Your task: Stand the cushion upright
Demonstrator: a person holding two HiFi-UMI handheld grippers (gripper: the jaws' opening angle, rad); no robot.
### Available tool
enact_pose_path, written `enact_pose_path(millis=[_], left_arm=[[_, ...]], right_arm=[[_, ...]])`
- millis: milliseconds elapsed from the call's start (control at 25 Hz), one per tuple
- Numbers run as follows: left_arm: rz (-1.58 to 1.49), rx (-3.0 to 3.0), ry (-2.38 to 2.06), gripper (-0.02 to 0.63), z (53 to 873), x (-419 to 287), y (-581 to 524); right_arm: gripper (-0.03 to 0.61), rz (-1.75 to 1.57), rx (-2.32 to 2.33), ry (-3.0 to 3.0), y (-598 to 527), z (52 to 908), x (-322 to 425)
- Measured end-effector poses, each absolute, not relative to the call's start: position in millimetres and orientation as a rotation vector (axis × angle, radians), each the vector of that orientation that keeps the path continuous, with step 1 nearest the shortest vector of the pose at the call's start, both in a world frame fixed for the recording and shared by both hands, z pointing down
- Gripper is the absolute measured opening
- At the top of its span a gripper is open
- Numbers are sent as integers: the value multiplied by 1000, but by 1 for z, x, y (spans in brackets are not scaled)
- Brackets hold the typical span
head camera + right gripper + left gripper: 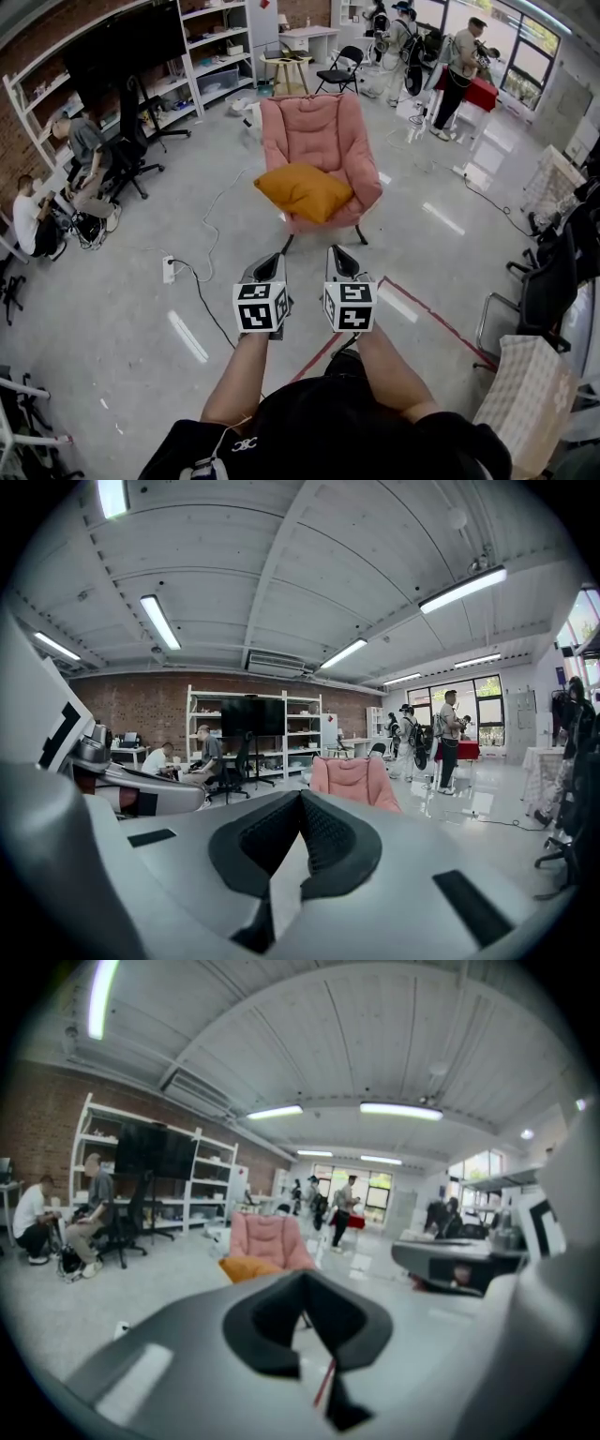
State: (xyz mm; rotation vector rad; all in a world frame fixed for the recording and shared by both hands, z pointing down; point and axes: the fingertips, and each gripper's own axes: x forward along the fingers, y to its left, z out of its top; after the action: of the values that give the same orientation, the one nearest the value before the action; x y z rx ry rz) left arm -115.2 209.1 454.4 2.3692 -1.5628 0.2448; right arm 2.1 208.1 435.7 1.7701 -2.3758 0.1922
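In the head view, the person's two bare forearms reach forward side by side, the left forearm (pixel 236 380) and the right forearm (pixel 392 373) roughly parallel. The hands are mostly hidden under the marker cubes. The left tool (pixel 270 265) and the right tool (pixel 339 261) sit close together over the grey floor (pixel 141 309), both pointing at the pink armchair (pixel 323 131) ahead. The orange cushion (pixel 305 192) lies flat on the armchair's seat, one corner reaching toward the left edge of the seat, well apart from both tools. A red line (pixel 441 323) is marked on the floor just right of the right tool.

In the left gripper view, the left tool (pixel 305 1279) has its dark pads meeting at the tips with nothing between them (only floor shows through the slot lower down). Beyond the tips stand the armchair (pixel 267 1239) and the cushion (pixel 246 1267) on its seat.

In the right gripper view, the right tool (pixel 300 797) is likewise closed tip to tip and empty. The armchair (pixel 352 778) shows just right of the tips. The cushion cannot be made out there, possibly masked by the tool's own body.
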Motion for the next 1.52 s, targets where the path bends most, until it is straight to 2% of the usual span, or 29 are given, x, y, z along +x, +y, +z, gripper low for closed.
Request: enact_pose_path(millis=[440, 1160, 1520], left_arm=[[255, 2364, -1587, -3, 464, -132, 170], [223, 2334, -1629, -3, 476, -107, -45], [260, 2272, -1578, -3, 496, -103, -75]], right_arm=[[-3, 165, 1778, -2379, 157, 440, -6], [-3, 147, 1749, -2424, -68, 451, 24], [-3, 261, 1729, -2392, -104, 472, 31]])
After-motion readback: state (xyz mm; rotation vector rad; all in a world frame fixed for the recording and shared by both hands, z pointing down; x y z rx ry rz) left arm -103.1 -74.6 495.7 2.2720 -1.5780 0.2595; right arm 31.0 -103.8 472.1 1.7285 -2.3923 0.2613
